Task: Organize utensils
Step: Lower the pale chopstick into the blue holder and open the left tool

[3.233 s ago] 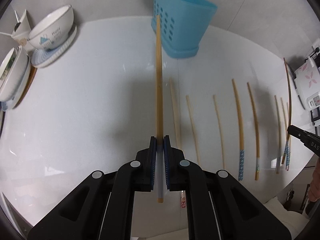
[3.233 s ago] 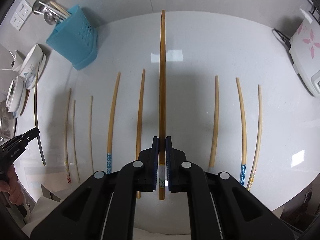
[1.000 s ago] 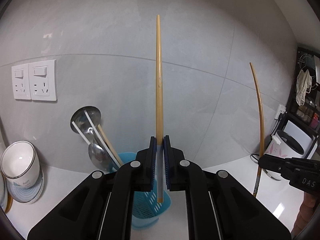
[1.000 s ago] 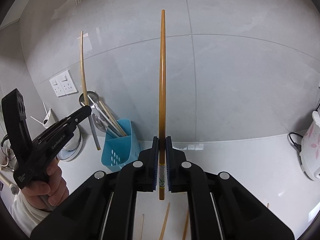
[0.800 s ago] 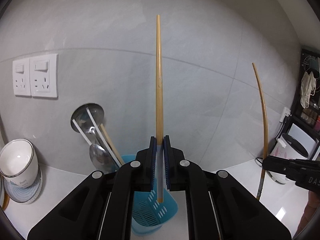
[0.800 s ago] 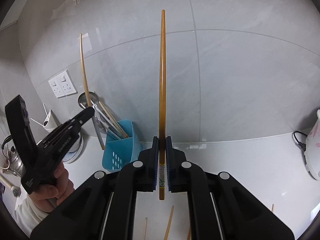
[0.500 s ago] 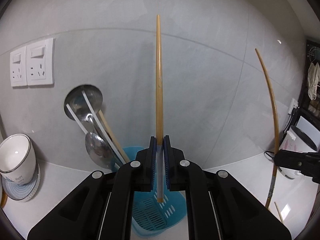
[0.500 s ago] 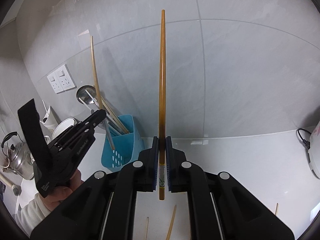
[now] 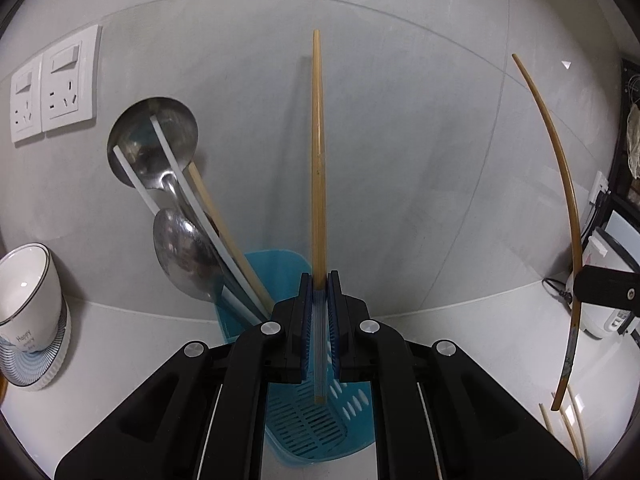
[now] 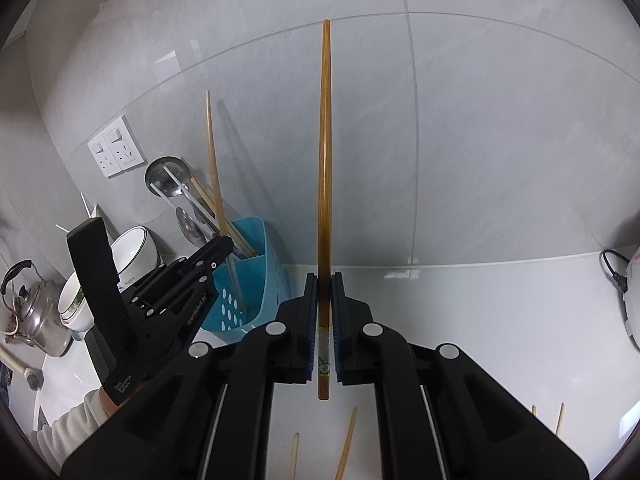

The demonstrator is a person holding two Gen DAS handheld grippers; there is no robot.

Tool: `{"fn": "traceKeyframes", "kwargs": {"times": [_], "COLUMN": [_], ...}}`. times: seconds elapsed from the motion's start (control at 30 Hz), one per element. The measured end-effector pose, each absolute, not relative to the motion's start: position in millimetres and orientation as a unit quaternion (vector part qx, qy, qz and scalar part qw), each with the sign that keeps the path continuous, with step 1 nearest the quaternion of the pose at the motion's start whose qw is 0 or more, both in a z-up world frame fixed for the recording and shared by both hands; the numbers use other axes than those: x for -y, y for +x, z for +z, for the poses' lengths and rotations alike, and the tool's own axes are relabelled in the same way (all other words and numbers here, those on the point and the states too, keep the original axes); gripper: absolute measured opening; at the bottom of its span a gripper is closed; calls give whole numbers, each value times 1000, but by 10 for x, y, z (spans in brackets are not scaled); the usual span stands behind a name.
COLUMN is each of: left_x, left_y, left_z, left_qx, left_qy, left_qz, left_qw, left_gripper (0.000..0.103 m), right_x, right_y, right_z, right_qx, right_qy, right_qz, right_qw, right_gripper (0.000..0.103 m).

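The left claw is clamped on a pale chopstick whose lower end hangs inside the blue utensil basket. The right claw, clamped on a darker chopstick, is just right of that basket, above the surface.

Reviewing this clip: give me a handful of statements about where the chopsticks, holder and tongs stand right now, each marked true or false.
1. Each set of tongs is shut on a chopstick. True: the left tongs clamp a pale chopstick, the right tongs a darker chopstick.
2. The blue holder is empty. False: it already holds a ladle, a spoon and other sticks.
3. The pale chopstick's lower end hangs over the holder's opening. True.
4. No chopsticks lie on the counter. False: several loose chopsticks lie there.
5. The holder lies tipped over. False: it stands upright.
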State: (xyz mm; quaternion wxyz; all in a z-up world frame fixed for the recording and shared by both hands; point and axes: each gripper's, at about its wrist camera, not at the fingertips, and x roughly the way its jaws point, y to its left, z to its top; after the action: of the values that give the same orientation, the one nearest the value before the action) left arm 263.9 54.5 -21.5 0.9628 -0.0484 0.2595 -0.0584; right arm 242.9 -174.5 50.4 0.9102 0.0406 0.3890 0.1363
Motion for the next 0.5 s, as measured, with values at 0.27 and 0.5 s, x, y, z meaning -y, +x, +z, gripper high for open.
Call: {"fn": "traceKeyframes", "kwargs": {"times": [0.27,0.5], "left_x": [-540,-686], "left_y": [2552,2369], "left_z": [-165,-6], "left_qx": [-256,-262], "left_qy": [-36,-49], "left_qz": [-41,-23], "left_qw": [965,964], "left_gripper": [50,81], "right_x": [1735,1704], "right_y": [2441,2470], "right_z": [478,471], "right_qx": [-394,-393], "right_qy": [36,38], "right_qz": [137,141], "right_qw": [908,908], "right_gripper": [6,6]}}
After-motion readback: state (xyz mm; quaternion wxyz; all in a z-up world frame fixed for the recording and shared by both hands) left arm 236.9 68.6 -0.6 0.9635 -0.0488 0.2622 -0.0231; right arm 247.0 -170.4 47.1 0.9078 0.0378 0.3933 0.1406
